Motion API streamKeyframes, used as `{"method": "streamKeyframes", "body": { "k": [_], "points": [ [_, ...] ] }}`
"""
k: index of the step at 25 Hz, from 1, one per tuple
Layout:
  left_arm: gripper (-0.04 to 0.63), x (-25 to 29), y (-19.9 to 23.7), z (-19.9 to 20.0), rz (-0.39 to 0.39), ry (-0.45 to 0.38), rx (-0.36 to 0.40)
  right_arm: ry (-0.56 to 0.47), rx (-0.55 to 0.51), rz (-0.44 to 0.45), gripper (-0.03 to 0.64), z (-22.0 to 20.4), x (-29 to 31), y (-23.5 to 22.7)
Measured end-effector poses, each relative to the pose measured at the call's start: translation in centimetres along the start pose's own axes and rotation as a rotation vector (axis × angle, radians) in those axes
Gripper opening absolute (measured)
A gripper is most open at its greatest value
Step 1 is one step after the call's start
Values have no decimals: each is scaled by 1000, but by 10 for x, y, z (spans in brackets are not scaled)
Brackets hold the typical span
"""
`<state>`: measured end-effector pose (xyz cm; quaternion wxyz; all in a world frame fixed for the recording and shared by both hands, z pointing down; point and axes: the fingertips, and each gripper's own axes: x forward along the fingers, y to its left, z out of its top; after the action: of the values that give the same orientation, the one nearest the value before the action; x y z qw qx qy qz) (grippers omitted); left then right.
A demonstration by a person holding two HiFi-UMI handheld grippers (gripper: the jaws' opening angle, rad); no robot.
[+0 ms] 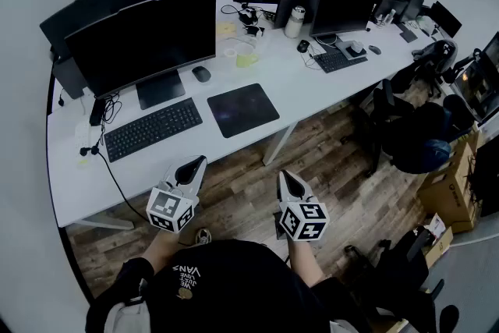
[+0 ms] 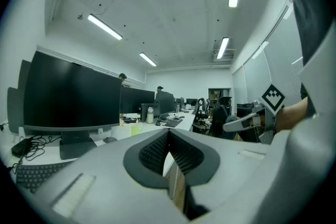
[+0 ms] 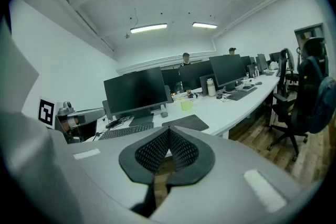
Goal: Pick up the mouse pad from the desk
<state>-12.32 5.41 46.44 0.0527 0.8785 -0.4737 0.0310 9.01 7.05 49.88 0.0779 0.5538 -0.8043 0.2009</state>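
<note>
Mouse pad (image 1: 242,109), head view first: lies dark and flat on the white table (image 1: 312,86), just right of the keyboard (image 1: 153,129) and near the front edge, likely parked there for a right hand on the mouse (image 1: 201,73), now left off it, farther back by the monitor (image 1: 144,43) foot. Runs its long axis along the table's front edge, roughly in line with the keyboard, one long side turned toward the person. Shows the left hand-held gripper (image 1: 196,164) and the right hand-held gripper (image 1: 285,177) short of the table, over the wooden floor (image 1: 234,191), well apart from the pad, tips aimed its way. Reads as a ready pose before any reach, nothing lifted yet

Left gripper view next: left hand-held gripper (image 2: 168,132) pressed together, nothing pinched. Looks almost level across the table at the monitor (image 2: 68,97); no pad in sight here, probably masked by the tool's own body

Over to the right gripper view: right hand-held gripper (image 3: 169,131) pressed tight too, and empty. Catches the pad (image 3: 185,123) just above the jaw tips, right of the keyboard (image 3: 126,131), long side across the picture. Looks thin and flush to the table, so calls for spread jaws worked onto the near edge
</note>
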Motion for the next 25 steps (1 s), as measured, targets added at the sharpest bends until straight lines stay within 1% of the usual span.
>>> {"method": "streamKeyframes", "body": {
  "k": [3,5,6,7,8,9,11,13,20,25],
  "points": [
    [2,4,-16,5,2,-25,-3,-5,27,47,3,4,-6,-8],
    [4,8,-26,7,10,-39,-12,-23,42,60,3,7,-9,-15],
    [55,11,-30,7,20,-42,-21,-25,45,62,3,8,-10,-19],
    [136,14,-34,7,32,-40,-31,-25,49,67,38,8,-12,-22],
    [201,16,-39,5,45,-34,-40,-22,56,74,102,8,-14,-26],
    [211,19,-45,3,54,-25,-46,-17,64,82,150,8,-17,-31],
    [237,24,-60,-3,66,-6,-59,-3,72,90,191,5,-25,-43],
    [247,26,-75,-10,81,7,-73,15,72,98,201,2,-33,-56],
    [256,25,-112,-34,156,61,-107,54,86,135,202,-12,-55,-95],
    [258,25,-115,-45,182,101,-110,86,104,142,202,-25,-56,-107]
  ]
}}
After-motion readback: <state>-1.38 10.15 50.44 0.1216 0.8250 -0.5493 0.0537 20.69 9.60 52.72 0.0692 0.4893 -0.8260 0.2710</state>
